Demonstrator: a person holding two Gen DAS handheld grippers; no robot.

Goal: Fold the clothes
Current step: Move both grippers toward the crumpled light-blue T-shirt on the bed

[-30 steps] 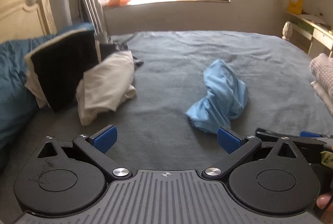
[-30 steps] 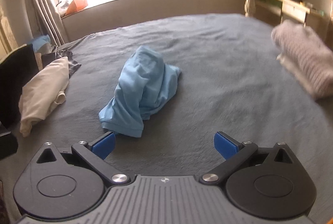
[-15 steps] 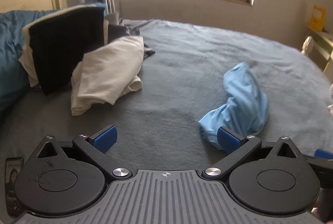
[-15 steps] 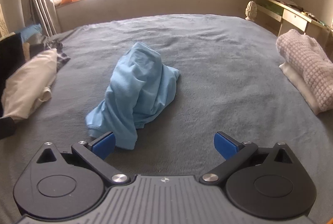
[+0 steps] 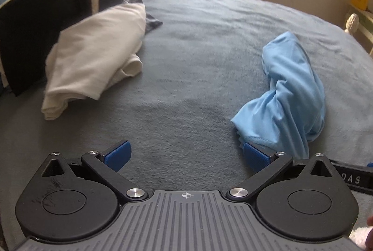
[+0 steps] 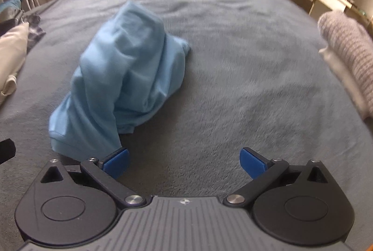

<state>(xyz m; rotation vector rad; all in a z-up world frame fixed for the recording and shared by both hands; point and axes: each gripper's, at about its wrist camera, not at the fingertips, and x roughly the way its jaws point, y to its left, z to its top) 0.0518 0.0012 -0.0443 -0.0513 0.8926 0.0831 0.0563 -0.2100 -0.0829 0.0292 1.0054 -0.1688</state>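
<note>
A crumpled light-blue shirt [image 6: 126, 78] lies on a grey bed [image 6: 244, 78], bare blanket all around it. Left tool [image 5: 186, 155] and right tool [image 6: 184, 161] both gape wide, empty, flanking the shirt's near hem.

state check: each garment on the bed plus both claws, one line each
light blue garment: crumpled in a heap, unfolded, lying on the bed, not gripped
cream garment: loosely bunched, left side of the bed
knitted garment: appears folded, atop a white item at the right edge
left claw: open, empty, low over the bed
right claw: open, empty, its left finger at the blue garment's near edge
</note>
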